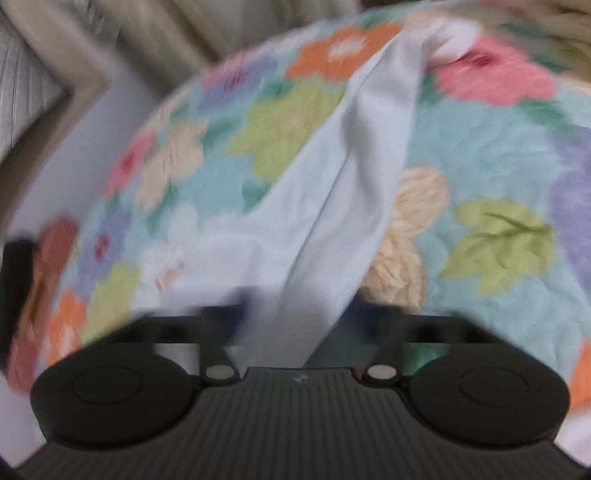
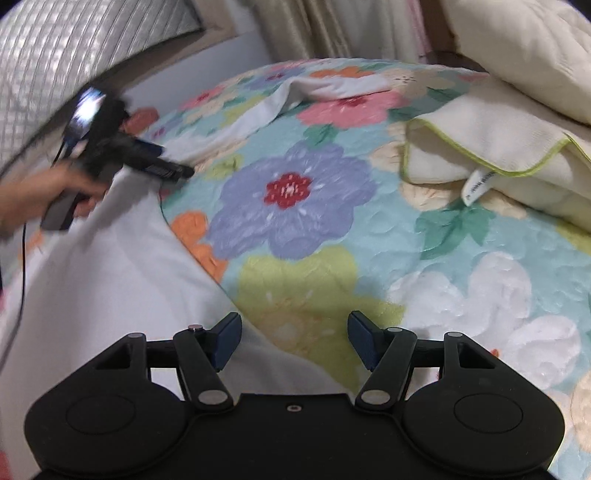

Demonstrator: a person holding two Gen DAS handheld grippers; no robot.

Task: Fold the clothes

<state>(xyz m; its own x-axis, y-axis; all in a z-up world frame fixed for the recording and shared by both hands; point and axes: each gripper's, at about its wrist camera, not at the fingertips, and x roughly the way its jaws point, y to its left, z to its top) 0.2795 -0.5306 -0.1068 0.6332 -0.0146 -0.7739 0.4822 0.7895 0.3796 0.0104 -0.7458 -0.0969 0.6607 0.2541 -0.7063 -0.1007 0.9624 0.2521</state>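
Observation:
A white garment (image 1: 332, 192) stretches across a floral quilt (image 1: 498, 155). In the blurred left wrist view it drapes over my left gripper (image 1: 295, 317) and hides the fingertips, so the jaws' state is unclear. In the right wrist view the left gripper (image 2: 181, 171) is at the far left, held over the same white garment (image 2: 110, 280), which runs up to a bunched end (image 2: 332, 86). My right gripper (image 2: 293, 339) is open and empty, low over the garment's near edge and the quilt (image 2: 369, 240).
A folded cream towel with green trim (image 2: 491, 147) lies at the right on the quilt. A large cream pillow (image 2: 524, 44) sits behind it. A quilted headboard (image 2: 74, 48) and curtains (image 2: 332, 26) are at the back.

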